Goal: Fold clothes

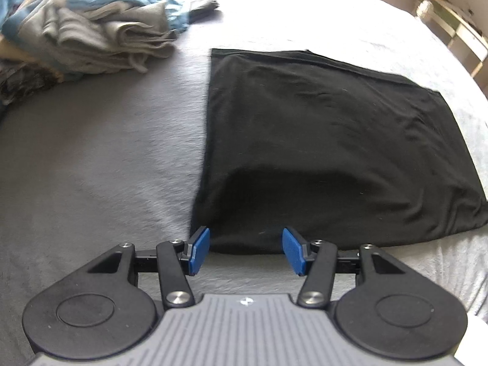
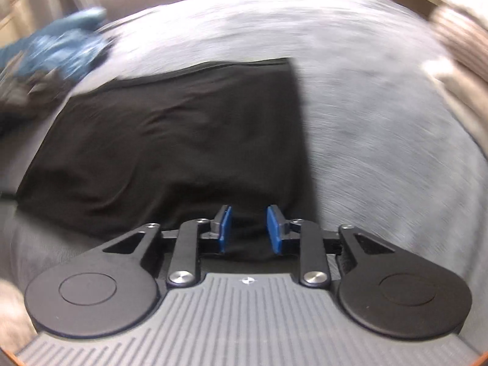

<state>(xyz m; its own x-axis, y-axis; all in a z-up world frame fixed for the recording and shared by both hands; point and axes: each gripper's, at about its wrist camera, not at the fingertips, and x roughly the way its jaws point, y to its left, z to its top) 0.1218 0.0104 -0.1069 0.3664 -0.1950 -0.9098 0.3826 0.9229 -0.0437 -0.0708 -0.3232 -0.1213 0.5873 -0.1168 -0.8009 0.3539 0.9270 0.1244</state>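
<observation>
A black garment (image 1: pixel 320 140) lies folded into a flat rectangle on the grey bed cover (image 1: pixel 91 158). My left gripper (image 1: pixel 246 245) hovers at its near left corner, blue pads wide apart, with the cloth's near edge showing between them; it is open and grips nothing. In the blurred right wrist view the same black garment (image 2: pixel 170 140) fills the left half. My right gripper (image 2: pixel 250 228) is over its near right corner. Its blue pads stand a narrow gap apart, with black cloth visible in the gap, and they do not visibly pinch it.
A pile of grey and blue clothes (image 1: pixel 100 30) sits at the far left of the bed, also a blue blur (image 2: pixel 61 52) in the right wrist view. Pale shelving (image 1: pixel 451 27) stands beyond the bed's right edge. A beige striped cloth (image 2: pixel 460 30) lies at far right.
</observation>
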